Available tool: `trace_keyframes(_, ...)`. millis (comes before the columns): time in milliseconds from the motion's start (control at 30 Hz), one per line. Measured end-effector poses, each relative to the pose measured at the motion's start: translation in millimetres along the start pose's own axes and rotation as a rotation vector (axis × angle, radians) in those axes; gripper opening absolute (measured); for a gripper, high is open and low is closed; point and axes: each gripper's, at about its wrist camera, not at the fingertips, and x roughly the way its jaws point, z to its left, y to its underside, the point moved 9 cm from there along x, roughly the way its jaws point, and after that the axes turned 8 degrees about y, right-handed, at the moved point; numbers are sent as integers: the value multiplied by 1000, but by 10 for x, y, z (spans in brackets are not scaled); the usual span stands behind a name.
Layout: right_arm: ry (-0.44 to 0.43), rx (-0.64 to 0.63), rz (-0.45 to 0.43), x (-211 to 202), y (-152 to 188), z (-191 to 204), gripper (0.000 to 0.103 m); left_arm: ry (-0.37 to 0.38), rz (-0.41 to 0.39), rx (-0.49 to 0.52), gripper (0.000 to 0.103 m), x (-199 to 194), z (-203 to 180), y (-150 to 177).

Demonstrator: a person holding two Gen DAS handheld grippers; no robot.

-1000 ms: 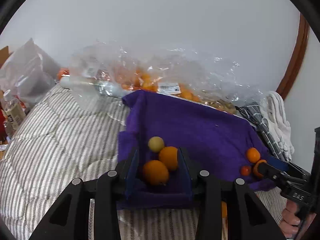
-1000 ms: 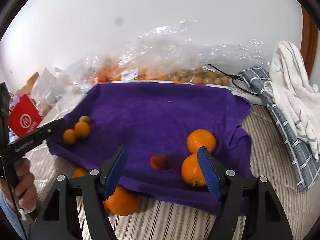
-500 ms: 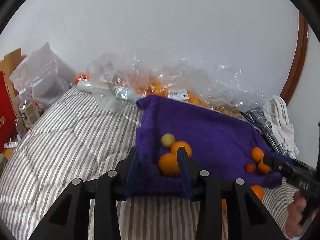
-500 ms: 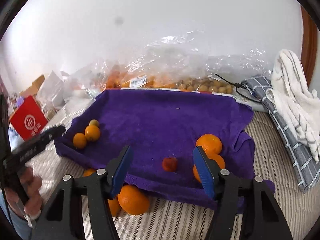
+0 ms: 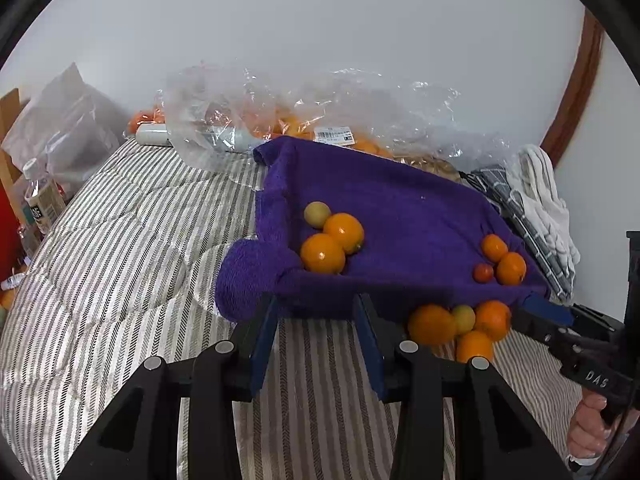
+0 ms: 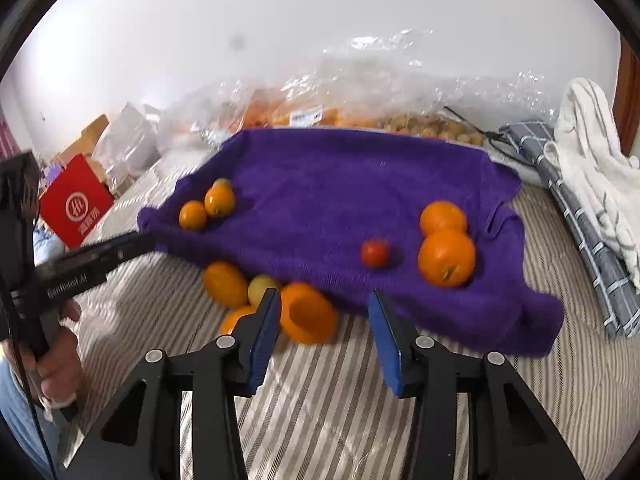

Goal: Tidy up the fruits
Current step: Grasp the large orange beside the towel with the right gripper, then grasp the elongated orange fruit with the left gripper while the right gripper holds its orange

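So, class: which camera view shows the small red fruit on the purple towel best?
The right wrist view: the red fruit sits large and near centre on the towel, clear of the oranges. The left wrist view shows it small, far right, tucked against an orange.

My left gripper (image 5: 316, 344) has pulled back off the purple towel (image 5: 400, 216); its front edge, earlier between my pads, now lies ahead of them, with only striped bedding (image 5: 120, 264) in the gap. My right gripper (image 6: 324, 332) has just been closing, nothing between its pads, and has also drawn back from the towel. Four fruits (image 6: 256, 292) now show on the bedding at the towel's near edge, where earlier only two peeked out.
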Motion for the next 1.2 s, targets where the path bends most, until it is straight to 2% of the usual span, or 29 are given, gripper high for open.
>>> trace_keyframes(233,-45,-30,42,109,162,80,40,25,-4,6,37,-73,-32,32)
trace_keyframes(367,-46,-32,49,199,140,109,40,33,-8,-8,37,-90,-13,13)
trace_keyframes(500,-93,5,49,285,75,118,39,47,-1,-36,37,-75,33,6)
trace_keyframes(633,-103,14,45,307,54,125,37,38,20,-47,37,-25,54,44)
trace_keyframes(800,-71,35,16,178,77,-10,37,-7,64,-33,37,75,81,124)
trace_keyframes(967,9,3,-23,14,102,-243,37,-20,132,-18,38,188,66,225)
trace_keyframes(1200,-6,13,20,126,229,-373,38,-70,141,70,39,221,-27,281)
